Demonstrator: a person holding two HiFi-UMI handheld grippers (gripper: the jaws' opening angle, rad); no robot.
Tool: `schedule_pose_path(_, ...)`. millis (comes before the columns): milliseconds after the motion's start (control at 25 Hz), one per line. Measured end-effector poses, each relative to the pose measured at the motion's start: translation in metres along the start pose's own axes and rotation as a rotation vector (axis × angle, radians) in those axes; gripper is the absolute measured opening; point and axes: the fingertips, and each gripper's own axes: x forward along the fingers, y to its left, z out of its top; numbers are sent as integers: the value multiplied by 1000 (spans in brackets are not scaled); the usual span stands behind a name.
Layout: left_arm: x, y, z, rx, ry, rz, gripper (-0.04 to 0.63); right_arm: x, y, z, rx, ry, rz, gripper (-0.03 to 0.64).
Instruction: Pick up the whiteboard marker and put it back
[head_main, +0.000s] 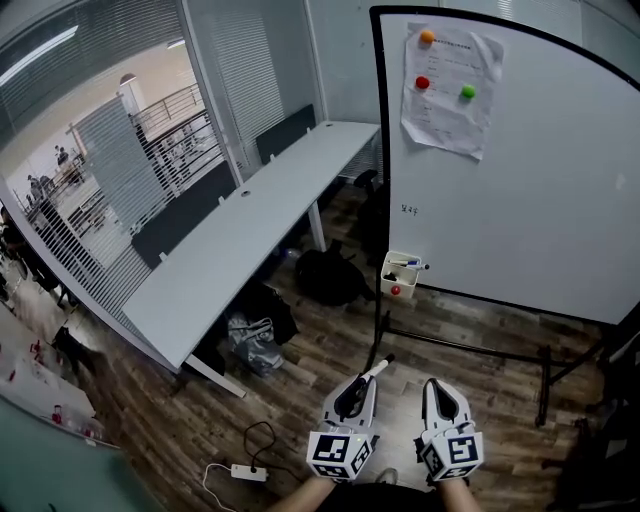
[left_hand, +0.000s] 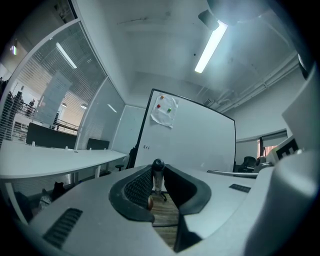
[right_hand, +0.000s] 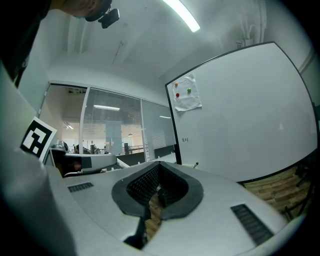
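White-barrelled whiteboard marker (head_main: 377, 368), clamped in the left gripper (head_main: 362, 386), points forward toward the board's pen tray (head_main: 406, 284); the right gripper (head_main: 433, 386) is closed and empty.

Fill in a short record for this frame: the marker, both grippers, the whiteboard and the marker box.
marker: clamped in the left gripper, its end sticking out past the jaws
left gripper: shut on the marker
right gripper: jaws together, nothing between them
whiteboard: ahead on its stand, apart from both grippers
box: at the whiteboard's lower left corner, pens inside
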Motion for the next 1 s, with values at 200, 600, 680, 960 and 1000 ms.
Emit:
schedule_pose_path(200, -6, -12, 2, 8, -10, 1, 77, -9, -4, 2, 7, -10, 8, 12)
schedule_pose_path(600, -15, -30, -3, 15, 0, 35, 75, -23, -8, -3, 30, 0, 57, 12)
schedule_pose_path(680, -17, -35, -3, 17, -2, 39, 77, -24, -9, -6, 38, -7, 72, 12)
schedule_pose_path(960, -20, -36, -6, 20, 10, 54, 77, -23, -11, -12, 41, 32, 69, 12)
schedule_pose_path(1000, -20, -35, -7, 14, 14, 55, 77, -21, -10, -11, 44, 30, 71, 12)
